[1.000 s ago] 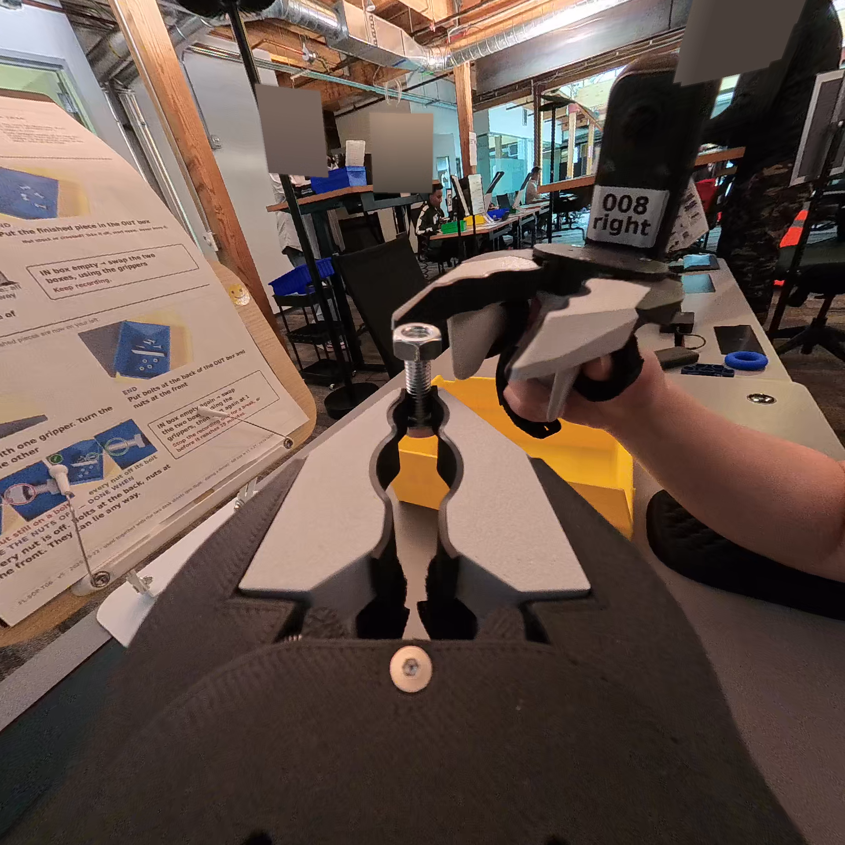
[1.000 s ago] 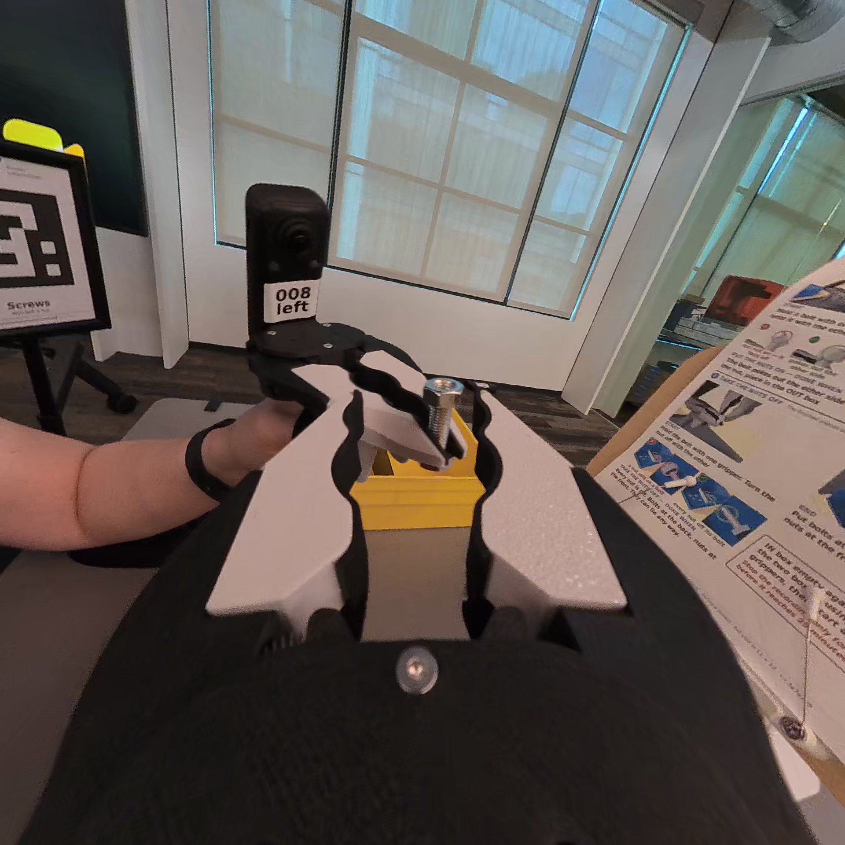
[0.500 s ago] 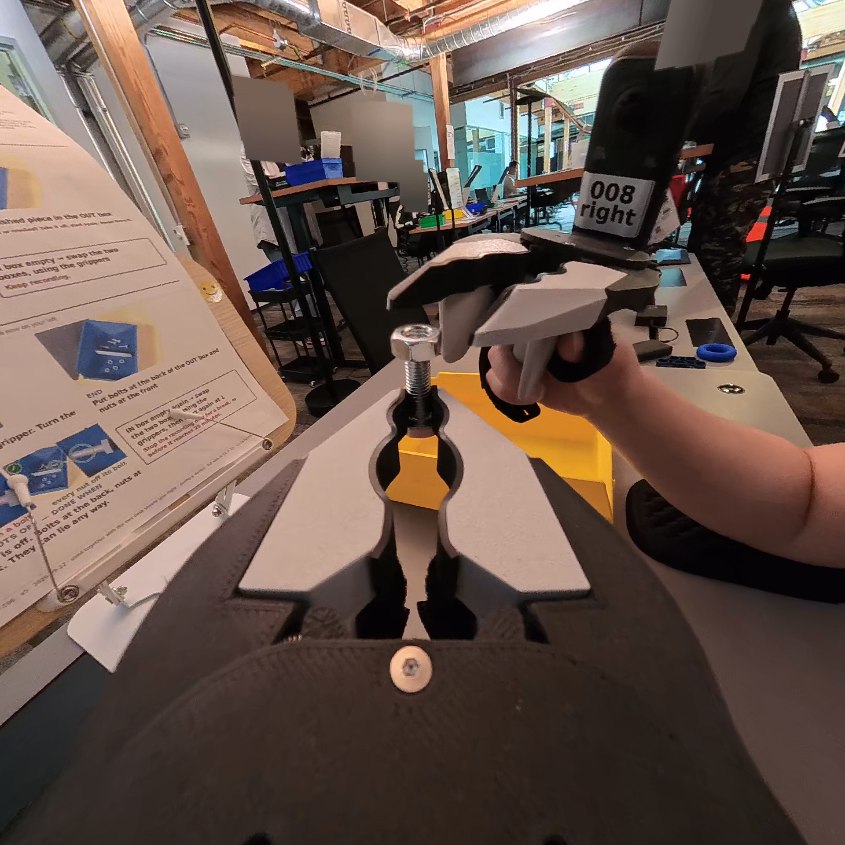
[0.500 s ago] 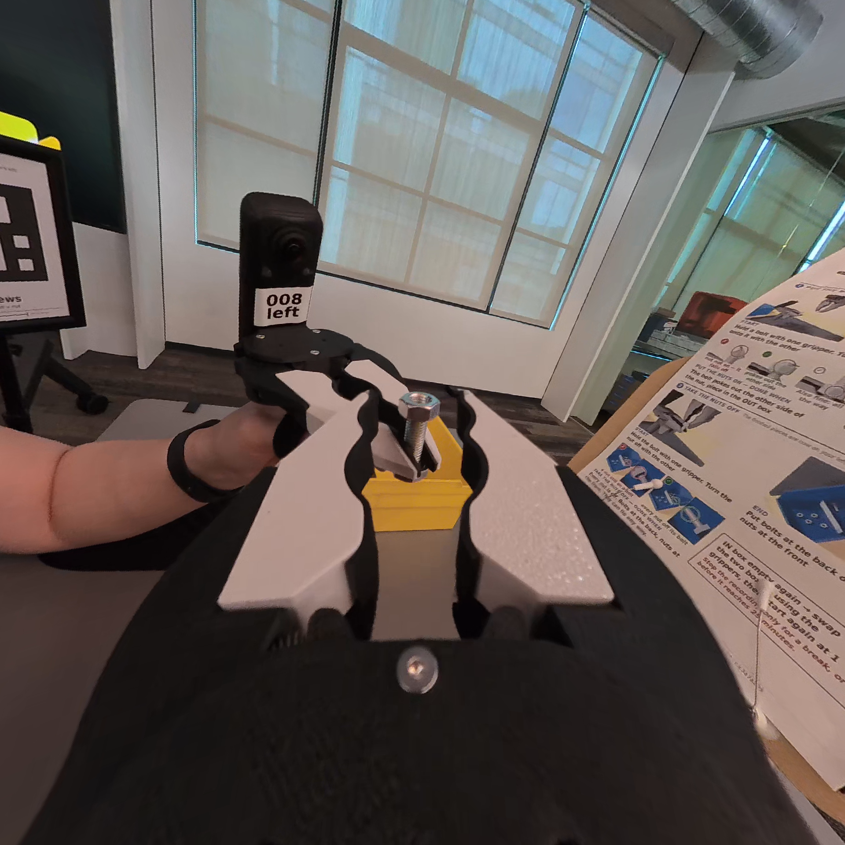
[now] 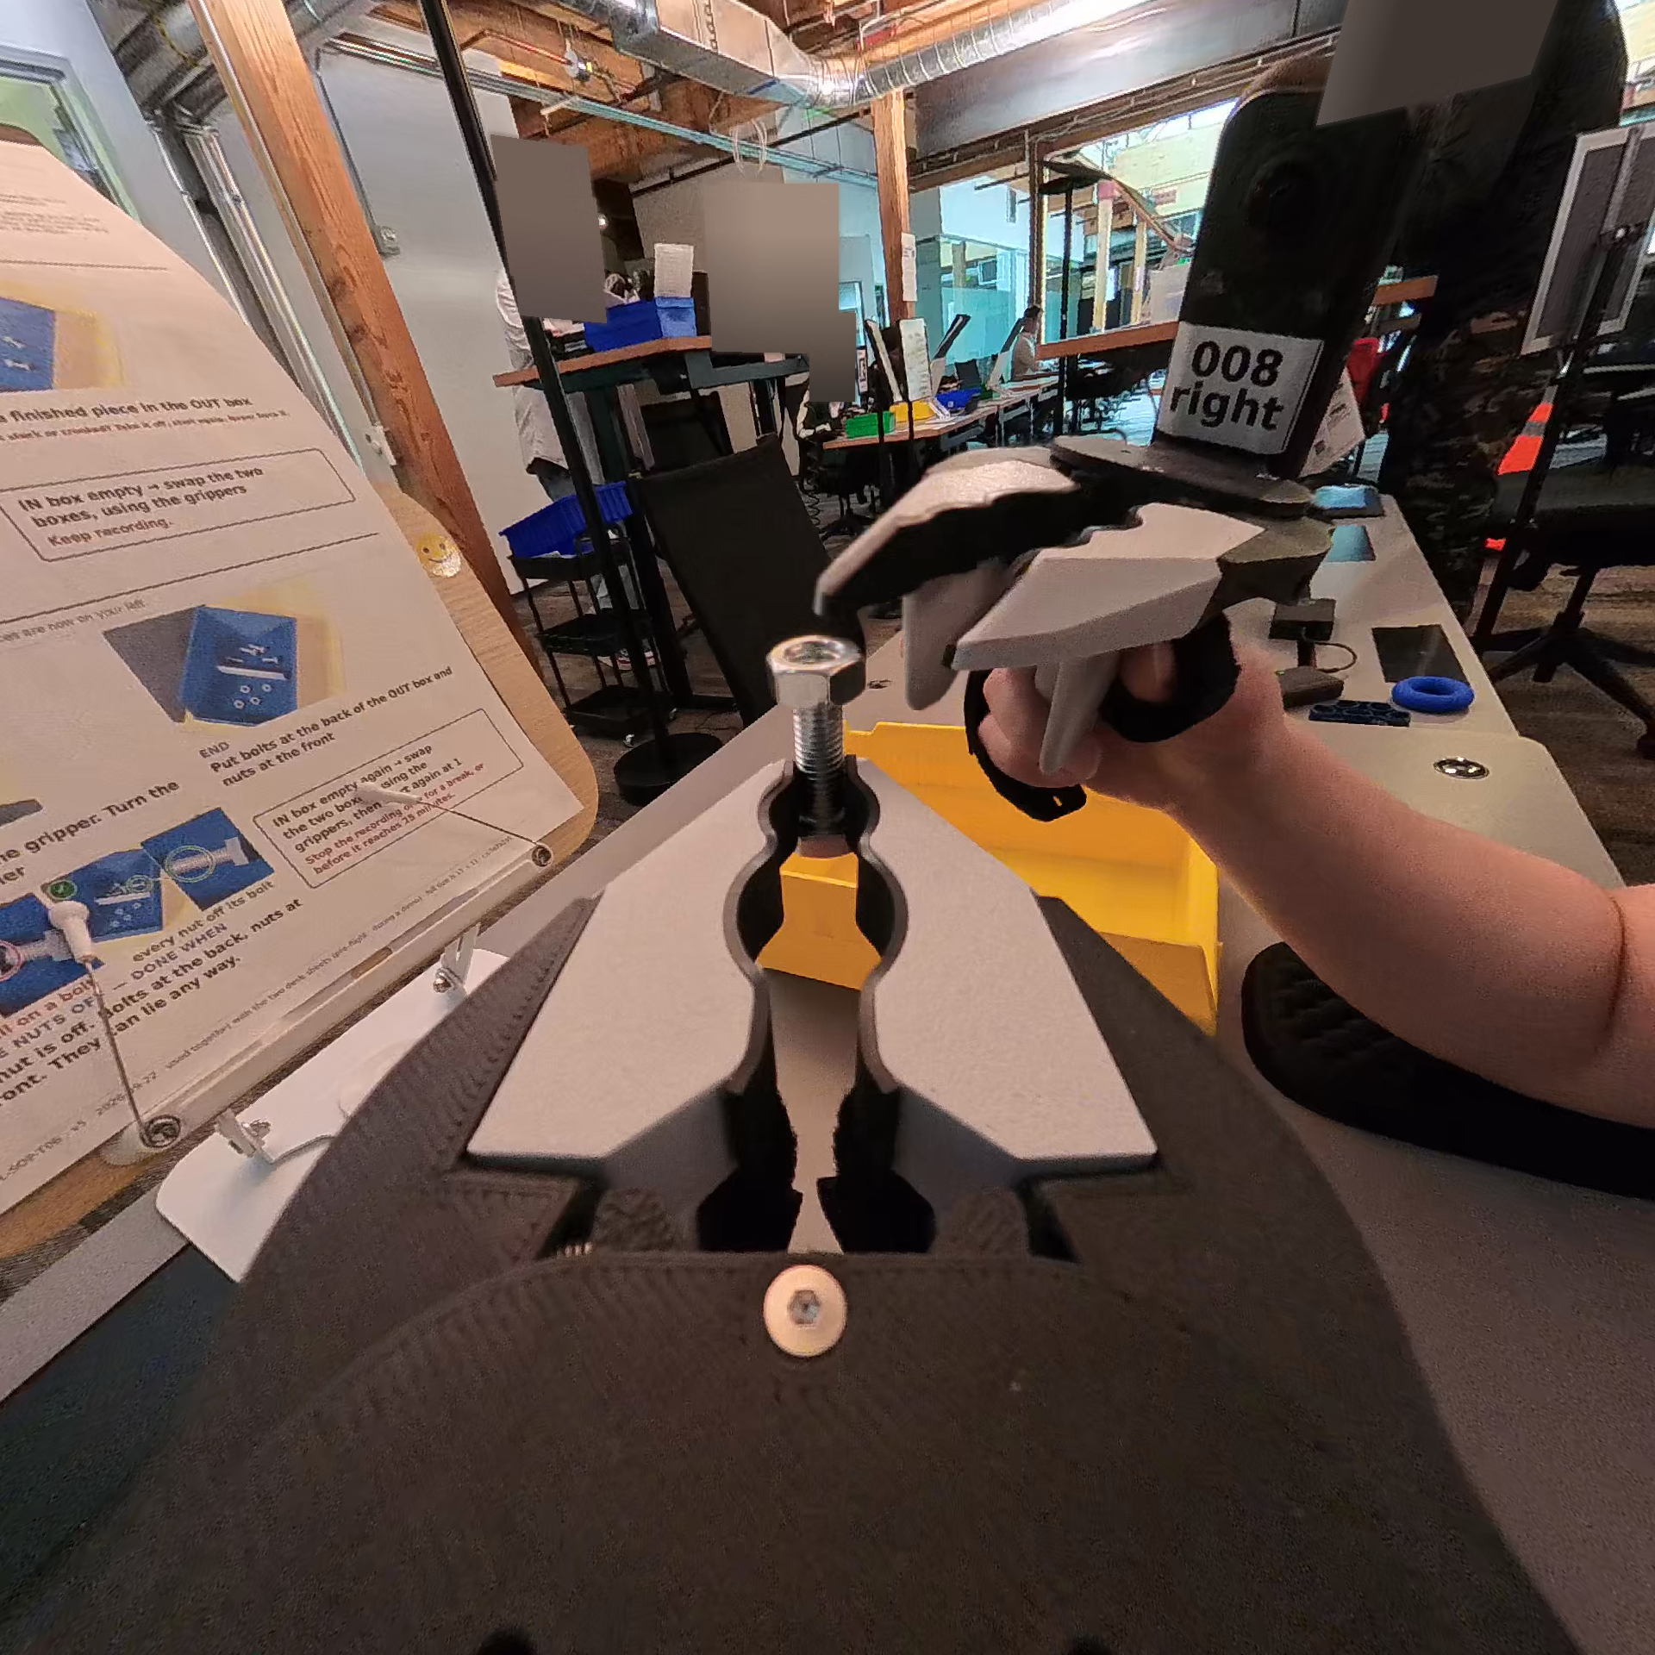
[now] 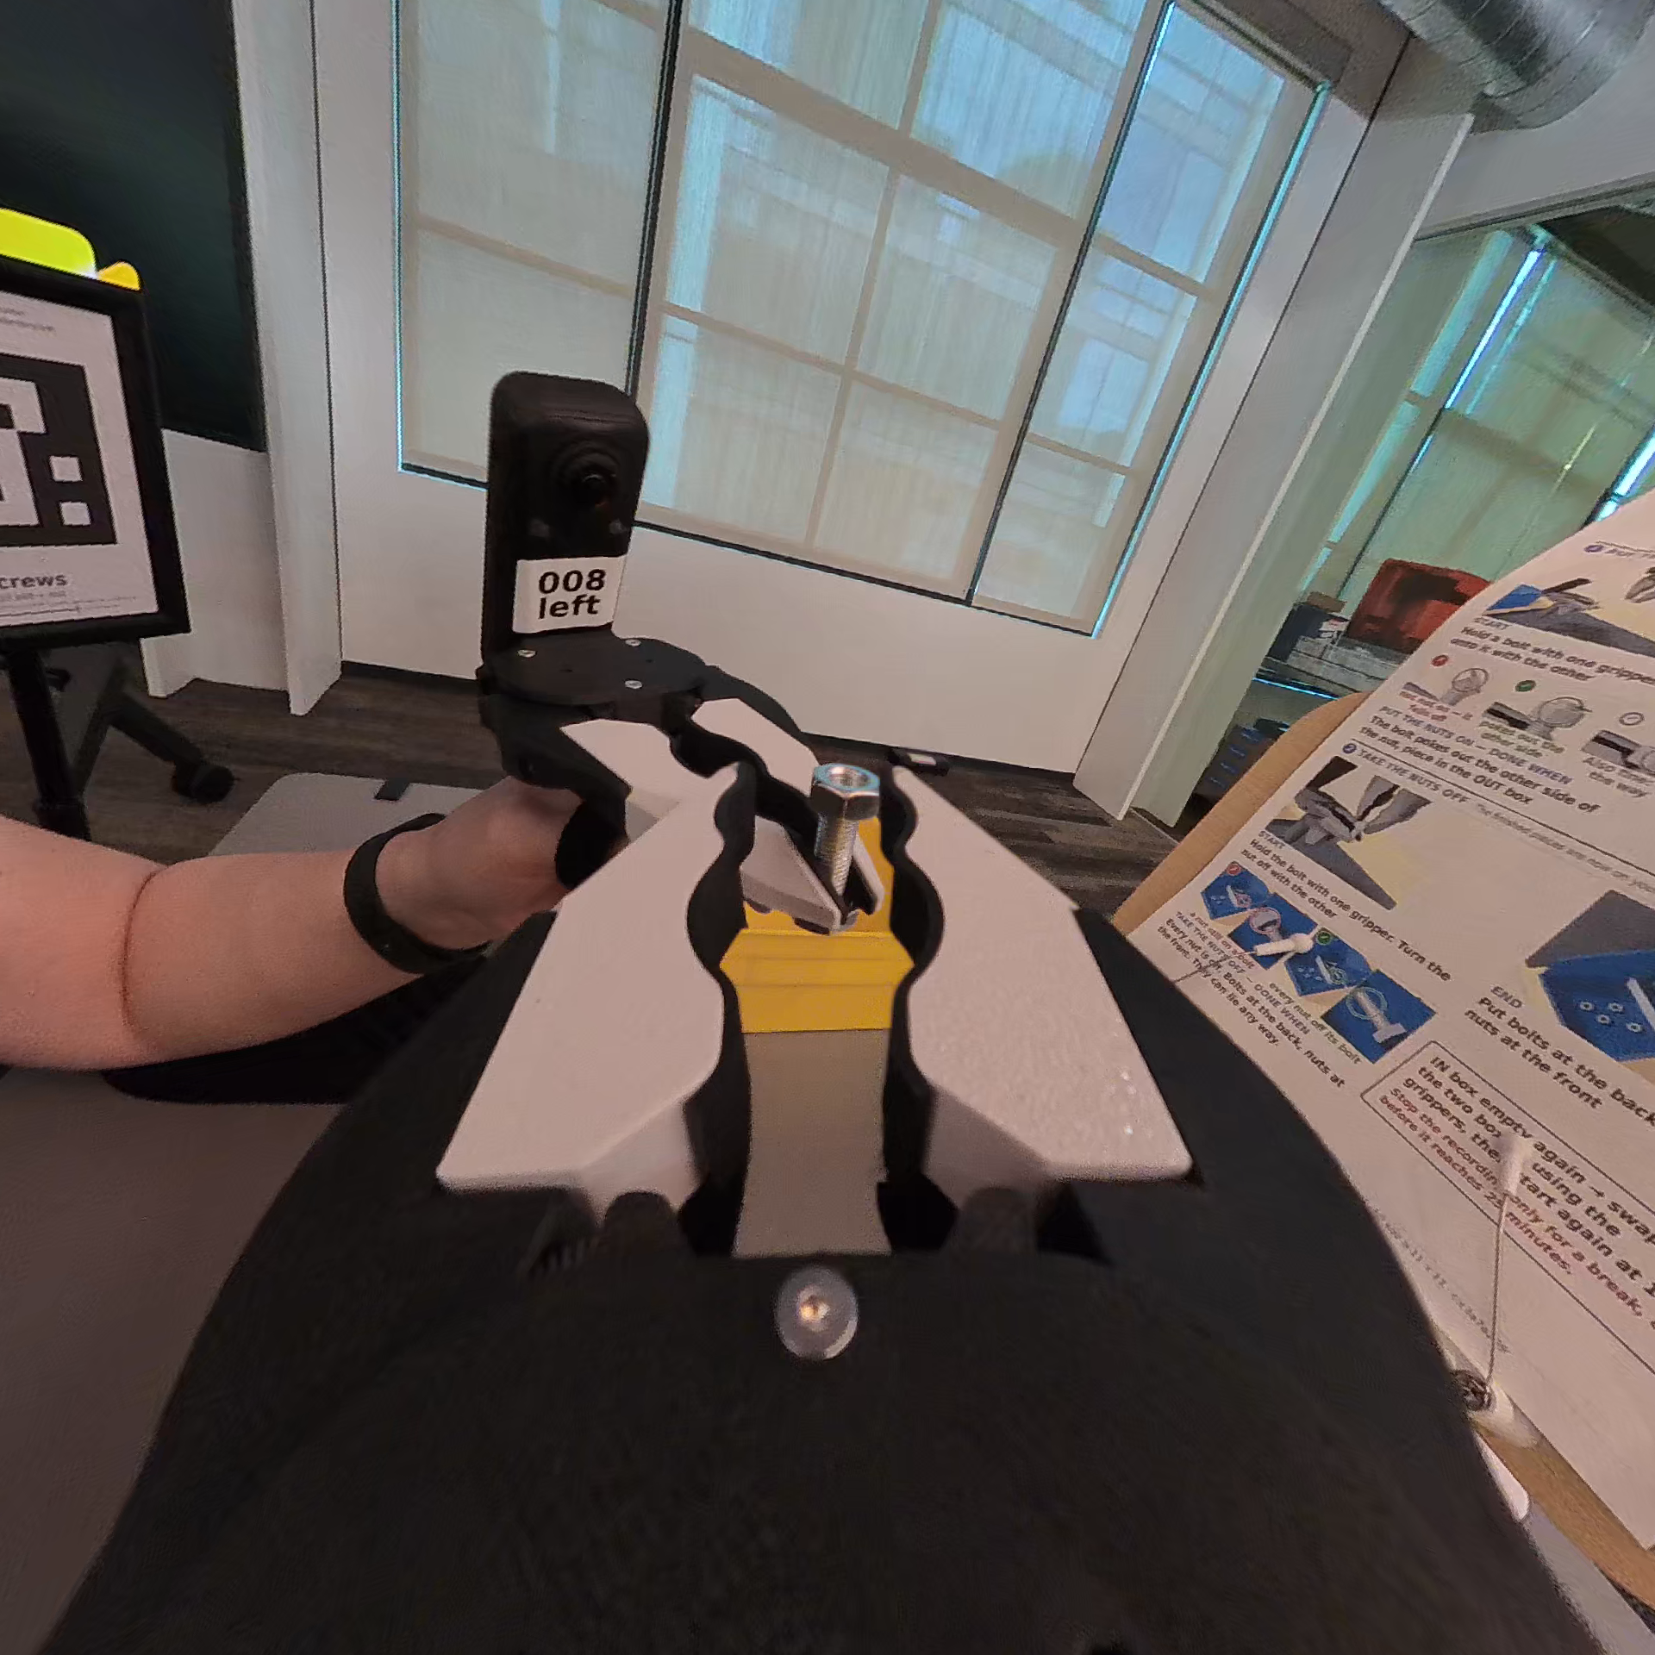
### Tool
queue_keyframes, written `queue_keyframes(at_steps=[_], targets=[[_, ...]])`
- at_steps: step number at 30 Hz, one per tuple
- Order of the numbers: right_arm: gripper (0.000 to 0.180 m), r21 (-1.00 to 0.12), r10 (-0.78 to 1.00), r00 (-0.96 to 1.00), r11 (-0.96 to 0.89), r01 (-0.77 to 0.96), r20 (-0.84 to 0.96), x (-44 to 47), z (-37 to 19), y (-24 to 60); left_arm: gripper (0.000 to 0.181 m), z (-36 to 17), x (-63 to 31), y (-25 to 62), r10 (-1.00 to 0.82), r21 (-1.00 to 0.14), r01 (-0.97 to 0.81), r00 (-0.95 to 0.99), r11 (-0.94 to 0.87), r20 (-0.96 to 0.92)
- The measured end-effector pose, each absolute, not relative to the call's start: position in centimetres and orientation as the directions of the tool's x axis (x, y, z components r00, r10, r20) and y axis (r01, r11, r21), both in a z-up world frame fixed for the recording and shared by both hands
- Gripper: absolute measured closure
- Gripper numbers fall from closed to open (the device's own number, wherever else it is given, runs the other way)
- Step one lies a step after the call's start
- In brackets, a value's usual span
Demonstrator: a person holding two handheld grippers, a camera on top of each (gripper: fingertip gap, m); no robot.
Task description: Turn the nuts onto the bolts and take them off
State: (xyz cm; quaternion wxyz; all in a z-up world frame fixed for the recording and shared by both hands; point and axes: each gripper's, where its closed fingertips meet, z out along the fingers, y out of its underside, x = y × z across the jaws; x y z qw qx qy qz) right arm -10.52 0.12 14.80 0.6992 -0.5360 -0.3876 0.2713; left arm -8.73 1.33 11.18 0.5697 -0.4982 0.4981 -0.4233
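In the left wrist view the left tool [image 5: 819, 810] fills the lower half of the frame, its two fingers pressed together on the threaded shank of a bolt [image 5: 817, 750] at centre frame. The bolt stands upright, long axis vertical. A nut [image 5: 813, 670] sits at its top end; the bolt's head is hidden below, inside the grip. In the right wrist view the same bolt [image 6: 839, 846] shows at centre, leaning slightly, with the nut [image 6: 843, 793] uppermost.

Just beyond, upper right of centre, the right tool [image 5: 882, 618] hovers with its fingers spread, one tip beside the nut, whether touching I cannot tell. From its own camera, the right tool [image 6: 810, 837] brackets the nut without closing on it.

As I judge it, the risk lies in the closing: if the spread fingers catch the nut off-centre, they could slip on its flats, or lever the bolt sideways in the left tool's narrow hold. A loosened nut might drop, either into the yellow bin [image 5: 1066, 860] behind or onto the grey surface [image 5: 1513, 806] and roll.

Farther left stands a printed instruction sheet [image 5: 179, 672] on a board.
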Motion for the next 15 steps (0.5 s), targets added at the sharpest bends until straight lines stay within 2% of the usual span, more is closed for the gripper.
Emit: queue_keyframes(at_steps=[4, 5, 7, 9, 15], targets=[[0.148, -0.965, 0.802, 0.544, 0.254, 0.066, 0.248, -10.9, 14.0, 0.5, 0.174, 10.9, -8.7, 1.6, -0.973, -0.987, -0.033, 0.165, 0.16, -0.163], [0.15, -0.964, 0.801, 0.542, 0.256, 0.075, 0.255, -10.9, 13.9, 0.5, 0.173, 10.9, -8.7, 1.7, -0.971, -0.986, -0.039, 0.174, 0.161, -0.165], [0.165, -0.964, 0.824, 0.503, 0.252, 0.086, 0.26, -11.2, 13.6, -0.1, 0.173, 10.9, -8.8, 2.1, -0.968, -0.987, -0.039, 0.19, 0.157, -0.162], [0.163, -0.967, 0.818, 0.519, 0.244, 0.076, 0.248, -11.0, 13.8, 0.1, 0.174, 10.9, -9.0, 2.5, -0.966, -0.987, -0.042, 0.207, 0.152, -0.158], [0.131, -0.978, 0.787, 0.588, 0.204, 0.042, 0.189, -10.5, 13.5, 2.0, 0.173, 9.7, -9.2, 4.5, -0.886, -0.951, -0.181, 0.352, 0.252, -0.302]])
